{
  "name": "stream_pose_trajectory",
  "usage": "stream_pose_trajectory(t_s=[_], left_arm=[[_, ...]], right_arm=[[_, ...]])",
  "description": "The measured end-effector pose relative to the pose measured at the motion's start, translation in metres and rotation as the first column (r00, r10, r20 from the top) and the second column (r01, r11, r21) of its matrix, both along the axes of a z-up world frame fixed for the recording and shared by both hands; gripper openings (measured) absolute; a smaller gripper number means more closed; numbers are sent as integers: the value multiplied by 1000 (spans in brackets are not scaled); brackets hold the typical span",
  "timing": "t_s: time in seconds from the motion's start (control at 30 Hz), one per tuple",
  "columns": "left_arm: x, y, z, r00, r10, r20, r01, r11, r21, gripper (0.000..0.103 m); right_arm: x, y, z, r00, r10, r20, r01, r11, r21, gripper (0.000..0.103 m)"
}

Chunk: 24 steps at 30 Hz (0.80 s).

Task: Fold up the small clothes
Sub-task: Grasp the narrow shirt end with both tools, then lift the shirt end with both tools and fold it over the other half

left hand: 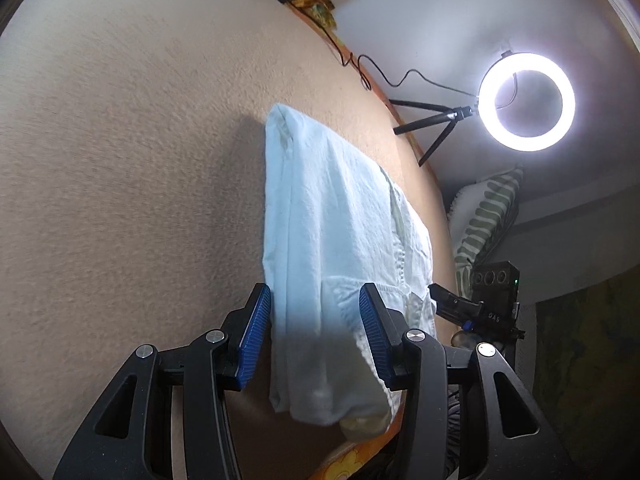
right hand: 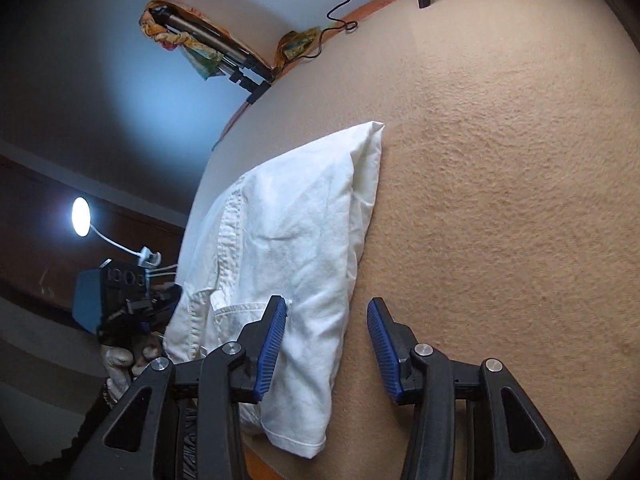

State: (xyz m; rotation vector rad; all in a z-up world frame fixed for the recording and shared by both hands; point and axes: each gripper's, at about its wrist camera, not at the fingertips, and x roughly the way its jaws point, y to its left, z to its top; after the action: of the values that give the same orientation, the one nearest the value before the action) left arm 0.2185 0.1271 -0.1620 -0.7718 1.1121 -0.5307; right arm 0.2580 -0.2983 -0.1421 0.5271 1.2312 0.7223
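White folded shirt (left hand: 332,248) lies on the tan blanket (left hand: 132,160), running from 12 to 6 o'clock between the left gripper (left hand: 314,334) fingers, which are apart and hold nothing. From the right wrist, the shirt (right hand: 288,248) sits at 9 o'clock; the right gripper (right hand: 326,346) is open over its edge

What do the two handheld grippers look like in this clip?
Both match: the left gripper and right gripper have black plastic linkage arms with triangular cutouts and silver rivets. Their fingers carry ribbed blue pads. No cables or sleeves show.
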Motion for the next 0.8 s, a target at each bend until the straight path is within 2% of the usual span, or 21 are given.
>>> stream_pose_trajectory(t_s=[0.1,0.27,0.37,0.47,0.53,0.7,0.8], left_arm=[[5,-2,-4,1000,-3,3,3,1000,-10,45],[12,0,-7,1000,18,2,-18,999,-43,42],[16,-3,-6,1000,14,17,-13,1000,-28,41],[19,-8,-7,1000,9,24,-9,1000,5,29],[18,-12,-4,999,3,43,-4,999,38,20],[15,-28,11,991,-38,126,15,984,180,15],[11,-35,18,986,-51,158,13,972,236,13]], right_arm=[[4,2,-5,1000,-4,-17,5,999,49,45],[10,5,-12,999,-11,-42,16,993,121,39],[14,9,-14,999,-3,-51,10,991,135,35],[15,14,-13,999,9,-40,-3,992,130,32],[13,16,-11,1000,11,-26,-8,995,103,24],[7,28,5,998,36,53,-36,999,8,17],[3,35,15,994,44,95,-40,998,-46,16]])
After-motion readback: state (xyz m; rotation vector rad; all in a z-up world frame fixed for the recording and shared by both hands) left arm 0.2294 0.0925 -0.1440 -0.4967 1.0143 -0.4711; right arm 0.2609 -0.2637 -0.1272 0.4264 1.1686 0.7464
